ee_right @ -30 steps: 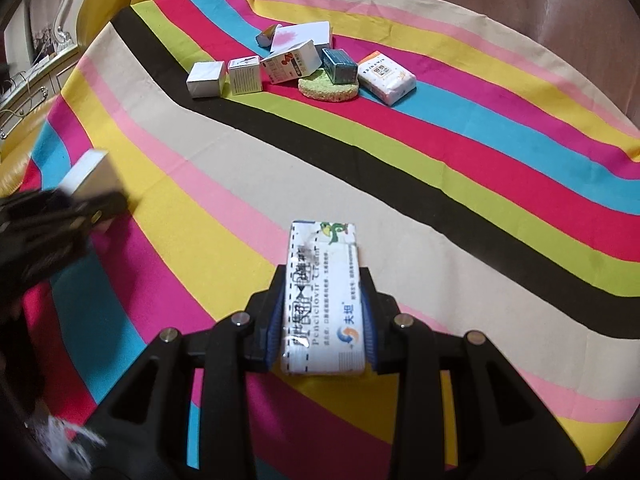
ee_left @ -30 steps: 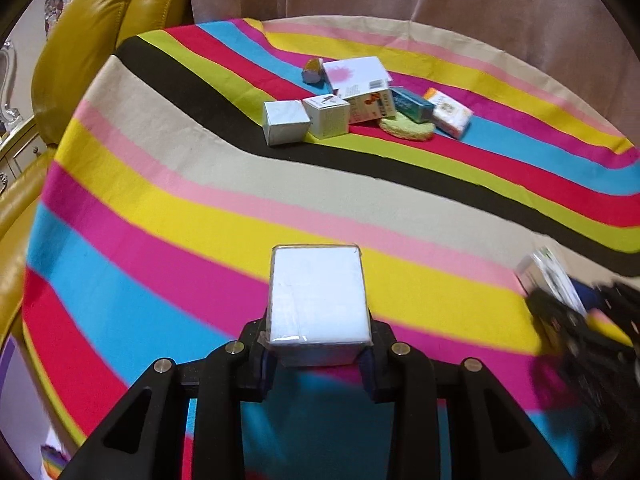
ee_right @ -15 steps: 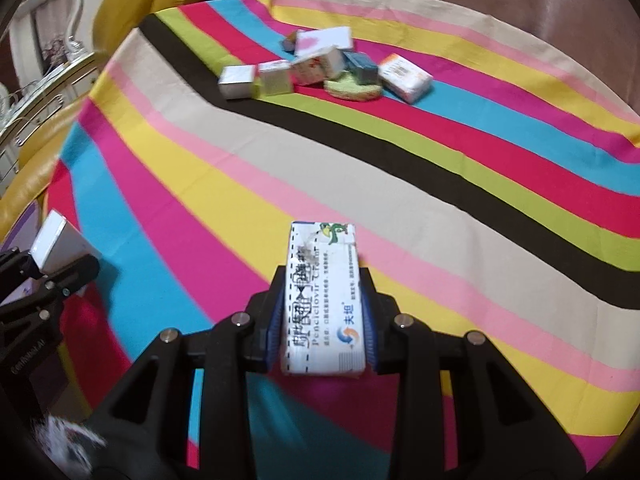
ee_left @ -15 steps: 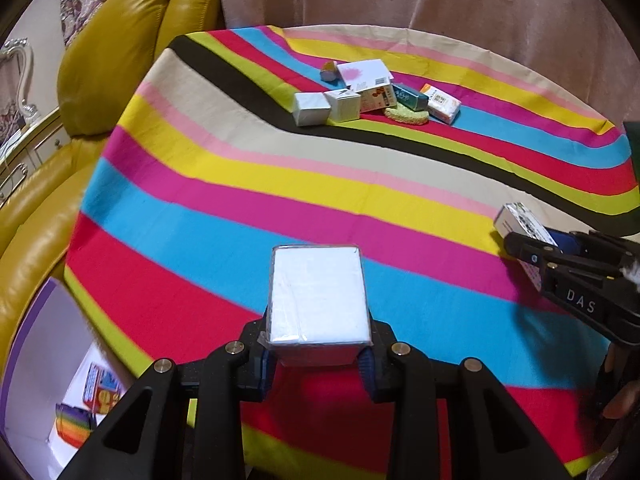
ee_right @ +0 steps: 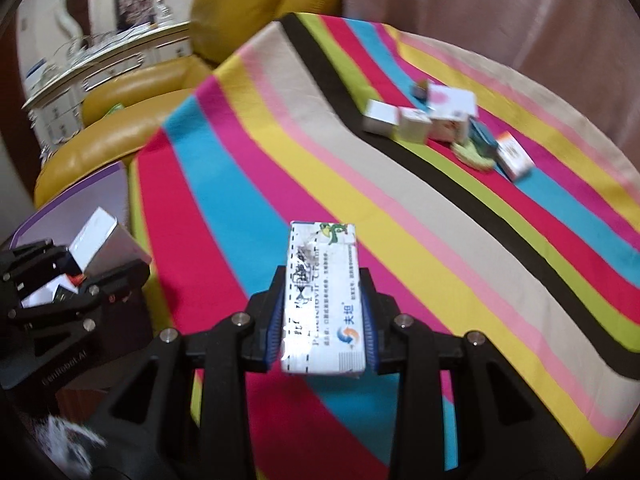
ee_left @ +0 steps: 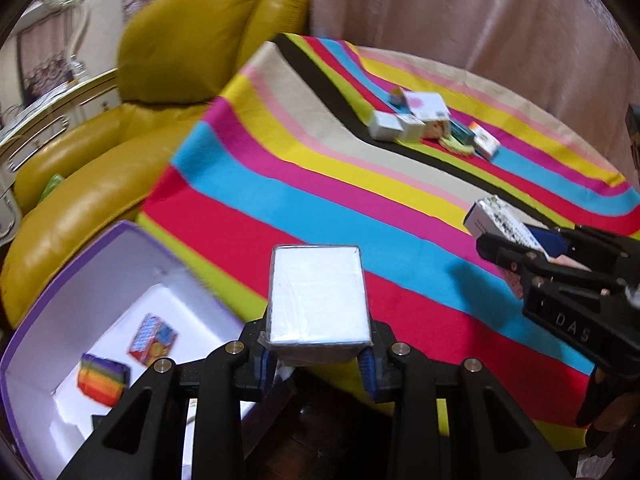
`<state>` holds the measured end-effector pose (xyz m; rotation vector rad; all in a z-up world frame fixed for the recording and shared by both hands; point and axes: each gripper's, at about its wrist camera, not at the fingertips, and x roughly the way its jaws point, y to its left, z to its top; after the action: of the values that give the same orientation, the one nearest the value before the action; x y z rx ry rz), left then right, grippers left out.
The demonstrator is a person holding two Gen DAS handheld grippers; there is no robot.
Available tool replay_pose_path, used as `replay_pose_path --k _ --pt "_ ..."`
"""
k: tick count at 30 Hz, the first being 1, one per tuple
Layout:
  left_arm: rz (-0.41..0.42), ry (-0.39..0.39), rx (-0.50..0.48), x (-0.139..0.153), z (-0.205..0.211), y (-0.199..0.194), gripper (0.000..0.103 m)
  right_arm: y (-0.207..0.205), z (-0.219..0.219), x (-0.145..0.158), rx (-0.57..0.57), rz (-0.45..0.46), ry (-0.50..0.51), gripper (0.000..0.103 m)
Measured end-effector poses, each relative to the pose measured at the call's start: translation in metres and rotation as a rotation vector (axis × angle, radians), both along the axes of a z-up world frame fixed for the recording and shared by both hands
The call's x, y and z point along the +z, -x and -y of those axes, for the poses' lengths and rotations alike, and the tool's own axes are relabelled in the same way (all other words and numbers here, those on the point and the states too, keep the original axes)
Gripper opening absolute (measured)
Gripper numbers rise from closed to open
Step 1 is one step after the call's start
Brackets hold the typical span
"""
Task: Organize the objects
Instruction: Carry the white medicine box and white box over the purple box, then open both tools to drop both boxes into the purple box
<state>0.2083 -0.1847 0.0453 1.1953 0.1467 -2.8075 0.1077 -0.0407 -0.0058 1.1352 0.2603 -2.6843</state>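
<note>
My left gripper (ee_left: 318, 354) is shut on a plain white box (ee_left: 317, 298), held near the table's front left corner, beside a purple-rimmed white storage box (ee_left: 52, 280) below the table edge. That storage box holds a rainbow-striped item (ee_left: 103, 378) and a small colourful box (ee_left: 153, 339). My right gripper (ee_right: 324, 336) is shut on a white medicine carton (ee_right: 323, 300) with printed text, above the striped tablecloth (ee_right: 360, 208). The right gripper also shows in the left wrist view (ee_left: 516, 248), and the left gripper in the right wrist view (ee_right: 102, 260).
A cluster of several small boxes (ee_left: 432, 120) and a green sponge-like pad (ee_right: 474, 156) lies at the far side of the table. A yellow leather sofa (ee_left: 132, 132) stands to the left. A pink curtain (ee_left: 480, 20) hangs behind.
Both grippers have pulled back and swung left, away from the far cluster, each still holding its box. The storage box beside the table has come much more into the left wrist view.
</note>
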Motion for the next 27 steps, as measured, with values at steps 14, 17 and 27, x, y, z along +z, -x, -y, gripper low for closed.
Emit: replay_pose_path --k 14,17,27 --pt "-0.027 -0.068 0.174 0.002 0.080 -0.053 0.035 -0.019 0.088 0.007 0.200 -0.015 -0.087 0.037" --pt "-0.036 -0.081 0.213 0.003 0.095 -0.062 0.035 -0.022 0.102 0.008 0.241 -0.011 -0.083 0.037" --pt "-0.069 -0.073 0.340 0.008 0.138 -0.085 0.035 -0.033 0.154 0.027 0.396 -0.019 -0.041 0.037"
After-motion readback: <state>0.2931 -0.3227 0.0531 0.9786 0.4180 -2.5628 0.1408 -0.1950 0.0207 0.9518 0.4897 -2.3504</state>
